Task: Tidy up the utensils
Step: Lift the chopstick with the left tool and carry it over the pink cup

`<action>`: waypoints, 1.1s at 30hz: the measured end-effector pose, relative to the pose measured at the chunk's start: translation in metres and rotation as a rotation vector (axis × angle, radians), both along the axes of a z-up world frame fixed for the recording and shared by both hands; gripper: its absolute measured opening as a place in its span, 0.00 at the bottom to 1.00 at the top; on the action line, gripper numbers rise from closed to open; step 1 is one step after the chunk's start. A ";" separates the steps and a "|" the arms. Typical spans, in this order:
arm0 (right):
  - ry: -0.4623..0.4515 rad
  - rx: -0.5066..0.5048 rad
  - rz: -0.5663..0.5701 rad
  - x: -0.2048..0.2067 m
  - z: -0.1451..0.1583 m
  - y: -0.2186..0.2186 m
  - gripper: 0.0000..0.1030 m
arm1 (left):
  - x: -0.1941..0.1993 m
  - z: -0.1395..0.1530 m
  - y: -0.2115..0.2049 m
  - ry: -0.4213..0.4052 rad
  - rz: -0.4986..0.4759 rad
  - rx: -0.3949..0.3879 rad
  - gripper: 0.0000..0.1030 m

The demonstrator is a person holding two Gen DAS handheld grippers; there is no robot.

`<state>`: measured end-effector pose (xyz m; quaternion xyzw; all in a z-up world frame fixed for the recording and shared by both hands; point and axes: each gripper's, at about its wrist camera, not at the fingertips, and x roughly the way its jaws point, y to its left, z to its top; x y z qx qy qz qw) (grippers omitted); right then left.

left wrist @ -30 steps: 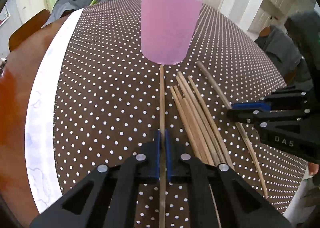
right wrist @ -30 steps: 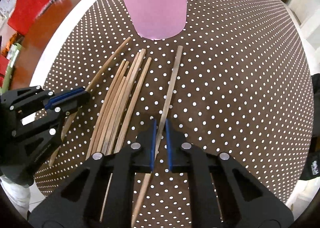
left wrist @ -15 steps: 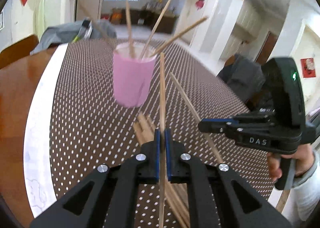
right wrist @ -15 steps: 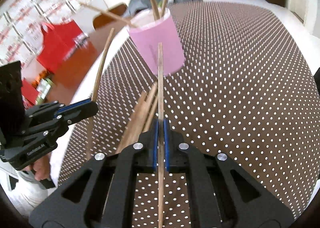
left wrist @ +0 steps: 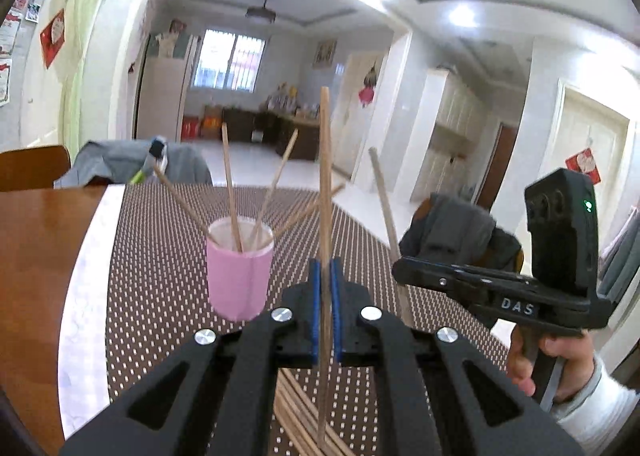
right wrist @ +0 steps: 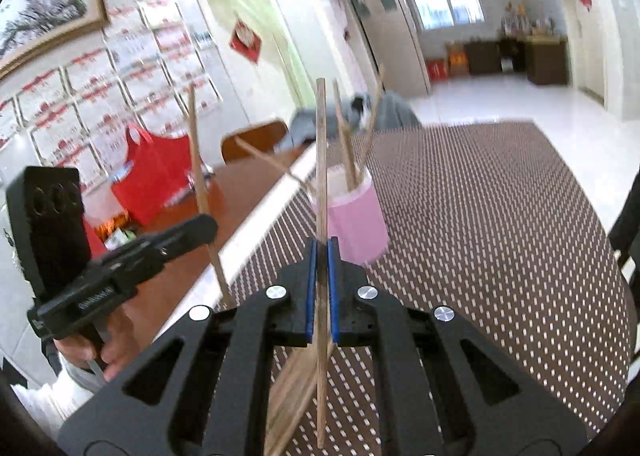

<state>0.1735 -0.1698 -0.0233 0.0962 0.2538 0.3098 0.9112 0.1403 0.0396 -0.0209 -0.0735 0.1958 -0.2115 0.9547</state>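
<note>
We hold two grippers above a table (left wrist: 168, 256) with a brown dotted cloth.

Our left gripper (left wrist: 326, 292) is clamped tight on one chopstick (left wrist: 325, 176). In the left view the stick stands almost straight up between the blue pads (left wrist: 315, 304), from 6 o'clock to 12 o'clock. Its top end pokes up high past the cup. Its low end hangs above the loose sticks on the cloth.

Our right gripper (right wrist: 321, 276) is also squeezed on a stick (right wrist: 320, 160). In the right view that stick runs straight up at 12 o'clock too, in front of the cup.

The pink cup (left wrist: 239, 276) stands on the cloth at about 10 o'clock from the left gripper's tips. Four sticks (left wrist: 232, 192) lean out of it in different ways. In the right view the cup (right wrist: 356, 224) sits just past the tips, a bit toward 1 o'clock.

A pile of loose chopsticks (left wrist: 296, 416) lies flat on the cloth under the left gripper, near 6 o'clock. In the right view they look blurry.

From the left view we see the right gripper at 3 o'clock with a hand (left wrist: 560, 360) on its handle and its stick tilted a little. From the right view the left gripper shows at 9 o'clock with a hand (right wrist: 104, 348) under it. The two grippers are apart and do not touch.

A red bag (right wrist: 156, 172) sits far off at 10 o'clock.
</note>
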 end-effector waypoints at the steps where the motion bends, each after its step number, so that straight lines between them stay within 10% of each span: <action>1: -0.042 0.009 -0.010 -0.003 0.006 0.003 0.06 | 0.003 0.003 0.002 -0.013 0.008 -0.007 0.05; 18: -0.342 0.108 -0.104 0.026 0.054 0.052 0.06 | 0.029 0.057 0.015 -0.274 0.151 -0.087 0.05; 33: -0.500 0.151 -0.229 0.062 0.049 0.080 0.06 | 0.082 0.043 0.028 -0.372 0.313 -0.134 0.05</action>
